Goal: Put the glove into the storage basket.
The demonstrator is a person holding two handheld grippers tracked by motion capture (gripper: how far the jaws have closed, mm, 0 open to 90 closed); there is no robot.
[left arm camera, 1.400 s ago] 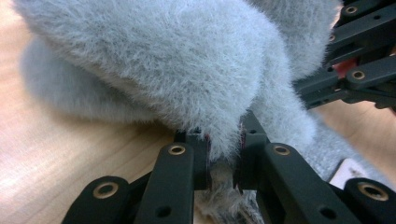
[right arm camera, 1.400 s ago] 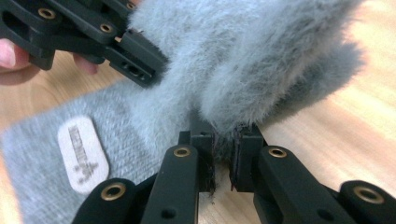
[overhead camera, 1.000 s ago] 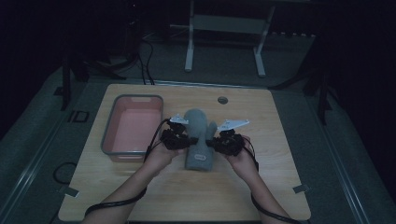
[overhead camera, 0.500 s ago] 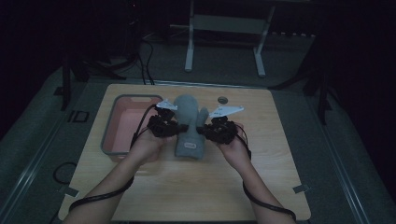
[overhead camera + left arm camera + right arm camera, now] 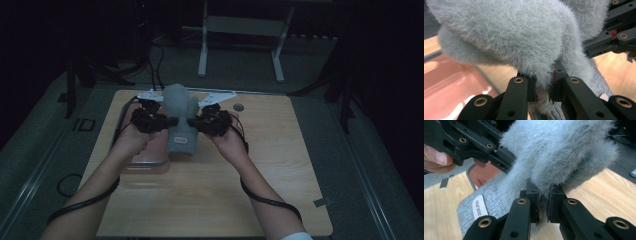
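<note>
A grey fuzzy mitten with a knitted cuff hangs between my two grippers above the wooden table, cuff end drooping toward me. My left gripper is shut on its left edge; in the left gripper view the jaws pinch a fold of mitten fur at the left gripper tips. My right gripper is shut on the opposite edge, and the right gripper bites the fuzzy mitten there. A white label shows on the cuff. Each gripper view shows the other gripper close by.
A pink tray lies on the table's left side, partly under the left hand and the mitten. The wooden table stretches to the right, with a small round grommet near its far edge. A metal stand is on the floor behind.
Both grippers have carried the mitten away from the person and to the left, raising it, so it now hangs over the tray's right edge.
</note>
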